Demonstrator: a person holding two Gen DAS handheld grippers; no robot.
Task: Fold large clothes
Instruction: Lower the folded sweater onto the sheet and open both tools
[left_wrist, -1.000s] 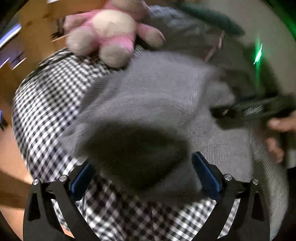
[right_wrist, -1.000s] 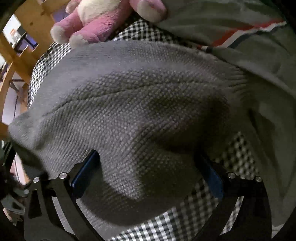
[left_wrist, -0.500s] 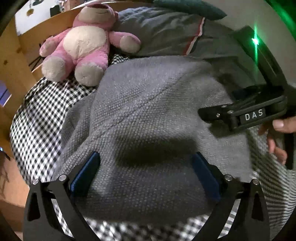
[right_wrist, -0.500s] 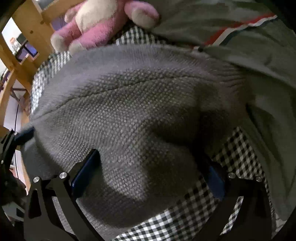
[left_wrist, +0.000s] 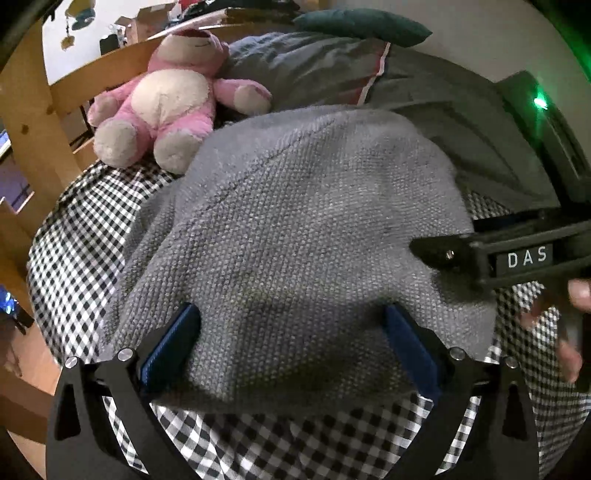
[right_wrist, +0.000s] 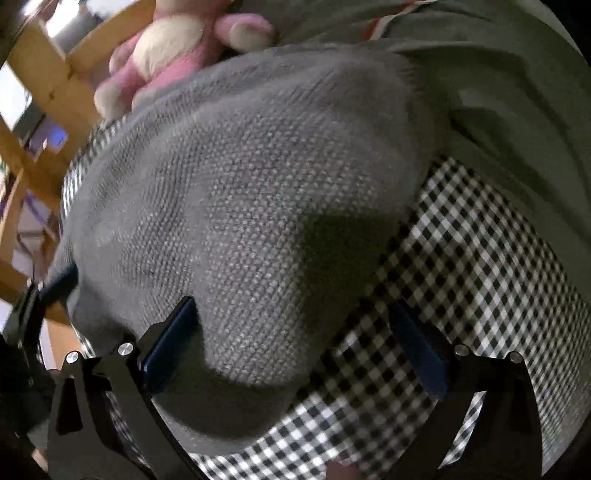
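The pink teddy (right_wrist: 177, 48) is blurry and cut off at the top in the right wrist view. The gray sweater (left_wrist: 303, 236) hides most of the checkered bed sheet (left_wrist: 81, 236), and the person's hand (left_wrist: 569, 332) runs off the edge.

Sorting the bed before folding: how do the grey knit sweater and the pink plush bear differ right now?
The grey knit sweater lies spread over the checked sheet; the pink plush bear sits propped at the wooden rail. The sweater is plain grey, the bear pink and cream. The sweater is far larger. Both rest on the bed.
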